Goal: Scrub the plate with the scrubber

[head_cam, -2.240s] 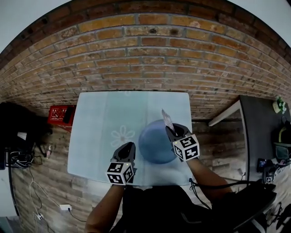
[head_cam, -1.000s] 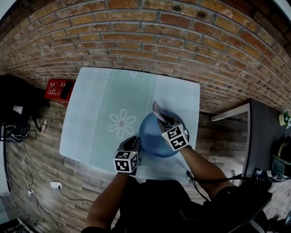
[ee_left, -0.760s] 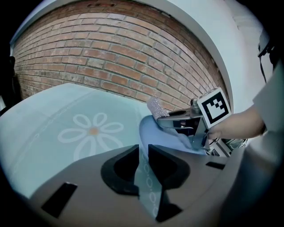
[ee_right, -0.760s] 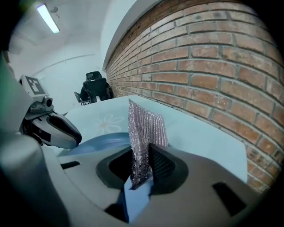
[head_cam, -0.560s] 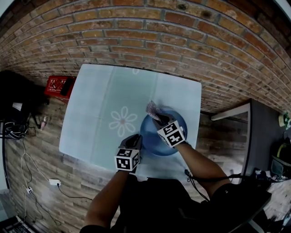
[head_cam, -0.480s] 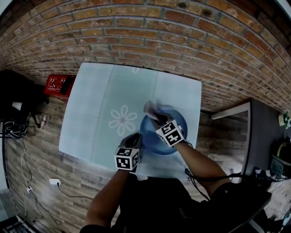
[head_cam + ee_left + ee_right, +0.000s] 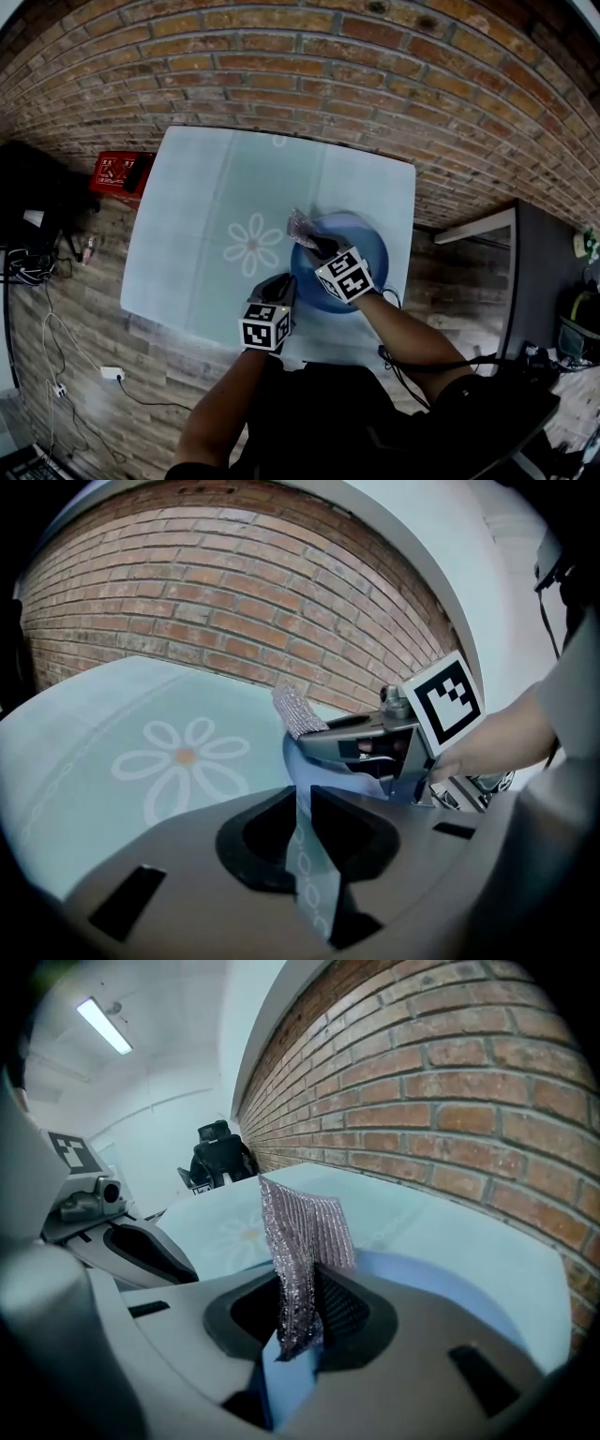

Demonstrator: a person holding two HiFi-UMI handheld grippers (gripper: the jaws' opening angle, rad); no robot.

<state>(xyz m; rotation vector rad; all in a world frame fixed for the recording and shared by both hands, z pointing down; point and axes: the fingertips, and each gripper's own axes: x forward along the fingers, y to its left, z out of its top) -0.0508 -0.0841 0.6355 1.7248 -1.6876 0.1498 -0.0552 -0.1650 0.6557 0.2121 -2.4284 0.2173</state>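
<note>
The table (image 7: 206,197) is pale blue with a flower (image 7: 251,255) on it. The blue plate (image 7: 364,246) sits near its front right corner. The left gripper (image 7: 284,286) has just been closing its jaws, and they pinch the plate's near left rim, likely to stop it from sliding. The right gripper (image 7: 315,244) is clamped on the scrubber (image 7: 300,225), a small shiny mesh cloth that sticks up over the plate's far left side. The plate looks hard, smooth and slippery, so the rim is the best place to hold it. The scrubber looks soft and floppy, so it is best held low down.
</note>
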